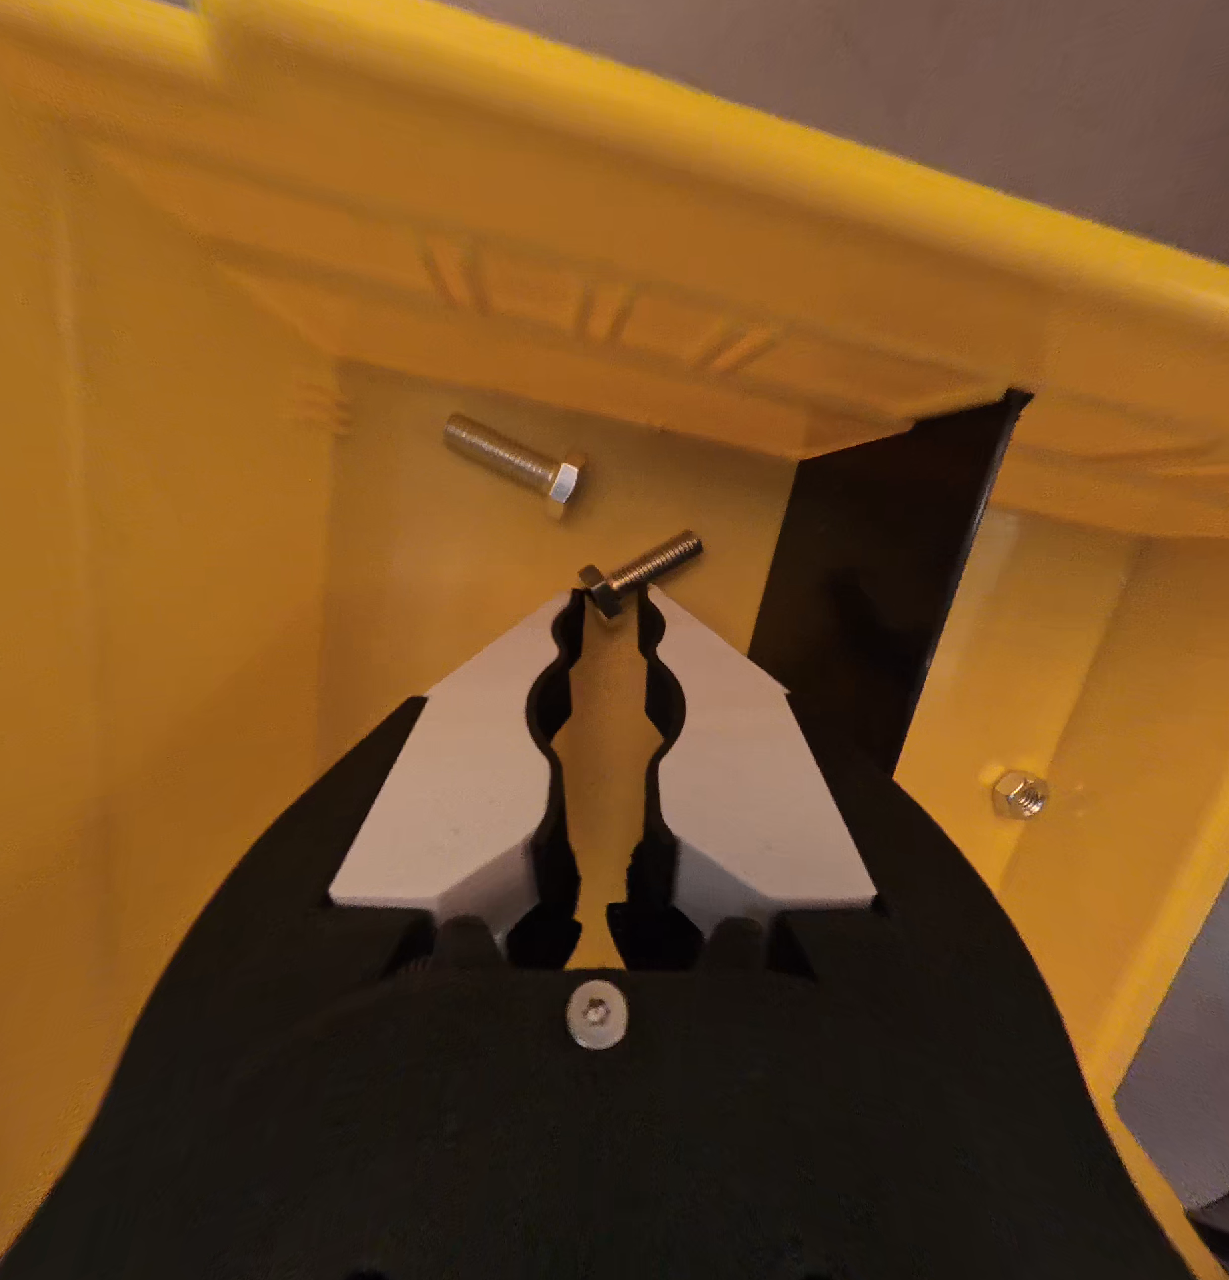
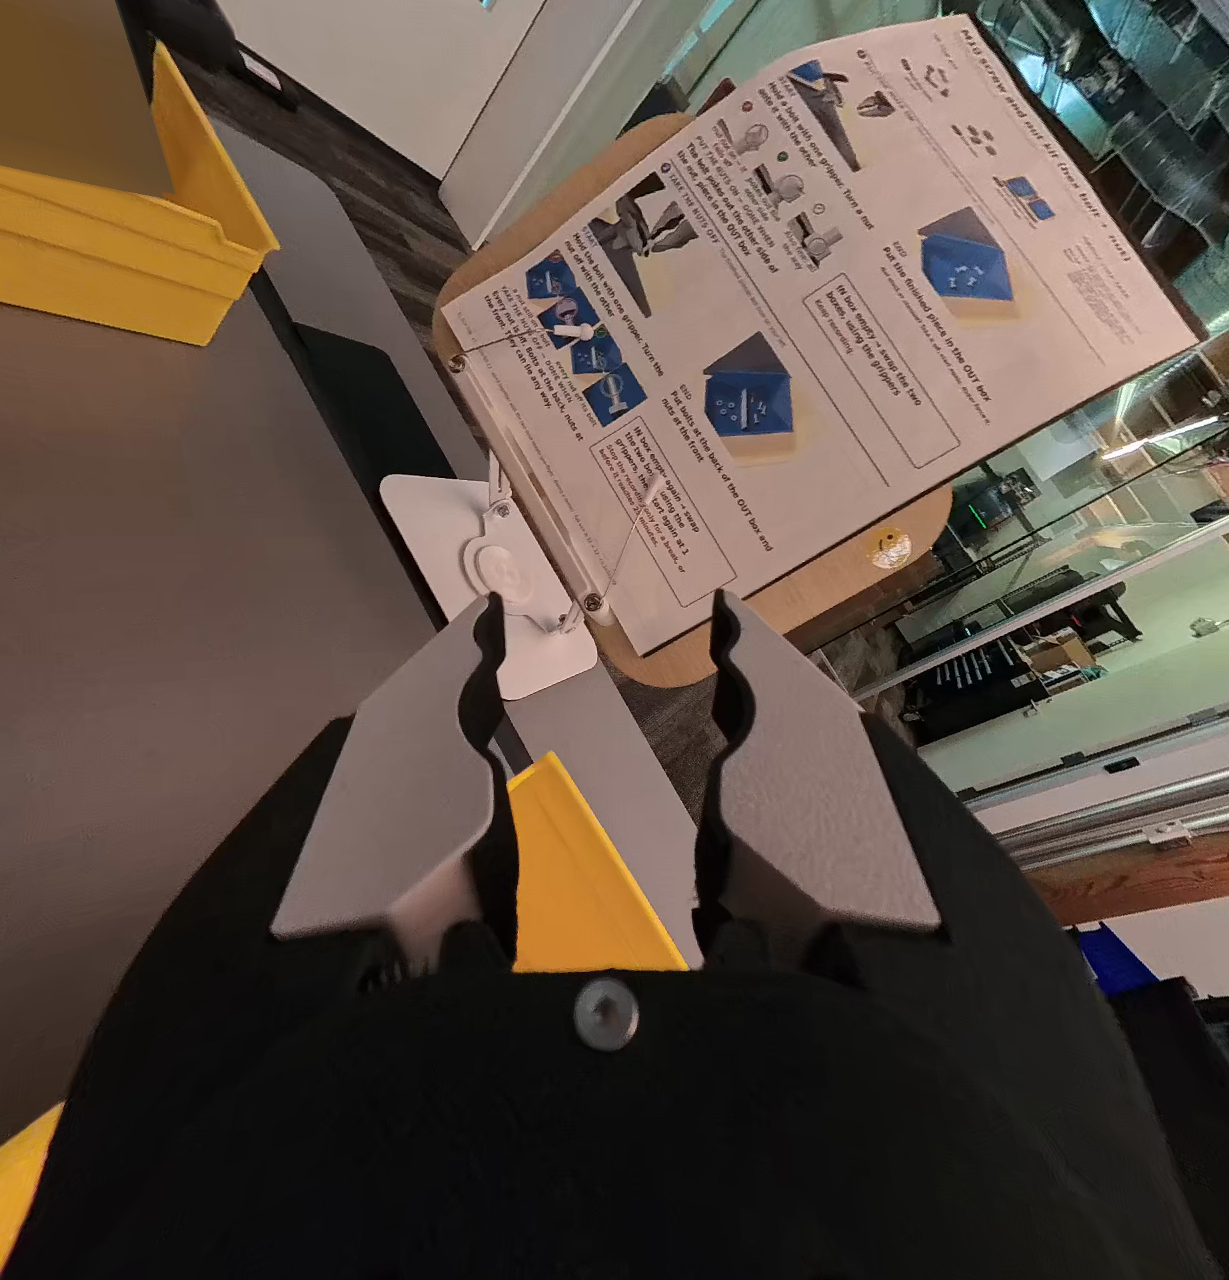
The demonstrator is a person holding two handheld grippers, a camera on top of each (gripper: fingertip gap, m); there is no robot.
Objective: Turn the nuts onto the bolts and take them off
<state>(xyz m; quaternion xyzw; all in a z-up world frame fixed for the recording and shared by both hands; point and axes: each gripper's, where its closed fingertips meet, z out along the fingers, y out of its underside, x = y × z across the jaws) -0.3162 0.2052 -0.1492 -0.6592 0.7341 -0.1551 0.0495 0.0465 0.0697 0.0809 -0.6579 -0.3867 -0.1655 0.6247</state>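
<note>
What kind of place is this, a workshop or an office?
Probably an office-like lab set up for recording handling tasks. An instruction sheet stands on a grey table, yellow parts bins sit on it, and glass partitions behind show more workspace with equipment.

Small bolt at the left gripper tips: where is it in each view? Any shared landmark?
Left wrist view: the small bolt sits just above centre, head pinched between the left gripper tips, inside the yellow bin.
Right wrist view: not in it; the right gripper is open and empty.
Shared landmark: a yellow bin, though whether it is the same one is unclear.
</note>
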